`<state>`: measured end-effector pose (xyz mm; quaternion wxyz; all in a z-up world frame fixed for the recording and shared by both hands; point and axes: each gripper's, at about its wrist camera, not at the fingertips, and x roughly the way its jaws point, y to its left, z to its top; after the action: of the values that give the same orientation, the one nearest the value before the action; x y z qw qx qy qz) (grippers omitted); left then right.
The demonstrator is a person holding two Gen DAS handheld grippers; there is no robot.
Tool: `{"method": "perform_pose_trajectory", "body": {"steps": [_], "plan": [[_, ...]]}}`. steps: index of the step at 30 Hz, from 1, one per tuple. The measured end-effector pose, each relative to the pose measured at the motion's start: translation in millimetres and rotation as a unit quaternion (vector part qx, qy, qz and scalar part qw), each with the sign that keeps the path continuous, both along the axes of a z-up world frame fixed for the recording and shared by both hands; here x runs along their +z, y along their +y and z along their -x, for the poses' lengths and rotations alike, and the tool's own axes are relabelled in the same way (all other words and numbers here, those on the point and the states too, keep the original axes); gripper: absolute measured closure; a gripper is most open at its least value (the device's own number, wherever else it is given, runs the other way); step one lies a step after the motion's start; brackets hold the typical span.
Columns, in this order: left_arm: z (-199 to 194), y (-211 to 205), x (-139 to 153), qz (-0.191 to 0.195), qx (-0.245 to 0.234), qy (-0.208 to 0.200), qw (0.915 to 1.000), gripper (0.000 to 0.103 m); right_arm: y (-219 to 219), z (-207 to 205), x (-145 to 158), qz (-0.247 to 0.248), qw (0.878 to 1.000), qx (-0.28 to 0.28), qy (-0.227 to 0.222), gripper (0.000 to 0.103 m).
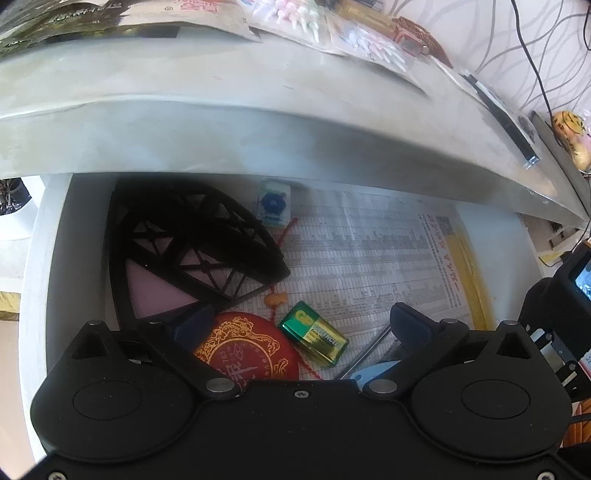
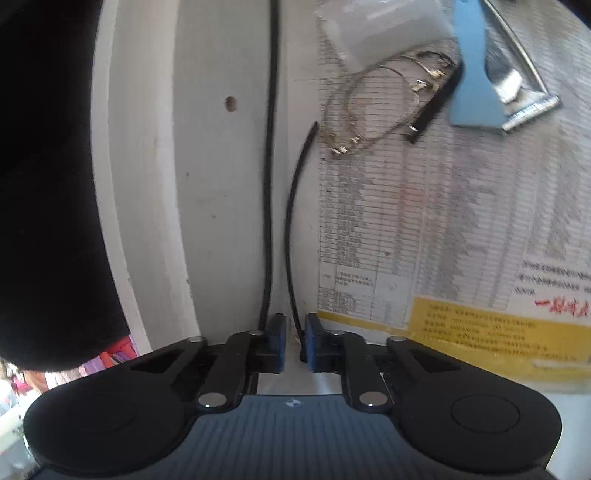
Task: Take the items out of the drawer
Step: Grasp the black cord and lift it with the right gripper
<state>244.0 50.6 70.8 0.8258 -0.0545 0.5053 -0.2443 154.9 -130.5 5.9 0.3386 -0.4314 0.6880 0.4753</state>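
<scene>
In the left wrist view my left gripper (image 1: 301, 328) hangs open over the open drawer (image 1: 55, 258). A green 9V battery (image 1: 314, 332) and a red round gold-printed case (image 1: 247, 354) lie between its fingers, untouched. In the right wrist view my right gripper (image 2: 294, 334) points down at the drawer's inner edge. Its blue pads (image 2: 312, 332) stand a narrow gap apart. The thin black temple (image 2: 291, 221) of the wire-rimmed glasses (image 2: 380, 107) runs down into that gap, close to the right pad. A sliver of space shows beside it.
A printed paper sheet (image 1: 369, 251) lines the drawer. On it lie a black lattice fan-shaped piece (image 1: 184, 251), a small tile with a blue flower (image 1: 273, 201), a blue scraper (image 2: 476, 85) and a translucent white box (image 2: 384, 29). The desk top (image 1: 258, 122) overhangs the back.
</scene>
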Motion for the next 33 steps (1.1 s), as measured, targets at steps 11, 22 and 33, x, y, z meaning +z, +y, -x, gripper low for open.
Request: {"method": "perform_pose_trajectory", "body": {"steps": [11, 22, 33], "plan": [[-0.1, 1.0, -0.2, 0.001, 0.000, 0.001, 1.0000, 0.000, -4.8, 15.6, 22.7, -0.015, 0.996, -0.045, -0.082, 0.101], [-0.1, 0.5, 0.3, 0.001, -0.001, -0.002, 1.0000, 0.000, -21.5, 12.3, 90.3, -0.050, 0.971, -0.113, -0.205, 0.102], [-0.4, 1.2, 0.2, -0.002, 0.002, -0.004, 1.0000, 0.000, 2.4, -19.6, 45.1, -0.088, 0.963, -0.160, -0.199, 0.075]]}}
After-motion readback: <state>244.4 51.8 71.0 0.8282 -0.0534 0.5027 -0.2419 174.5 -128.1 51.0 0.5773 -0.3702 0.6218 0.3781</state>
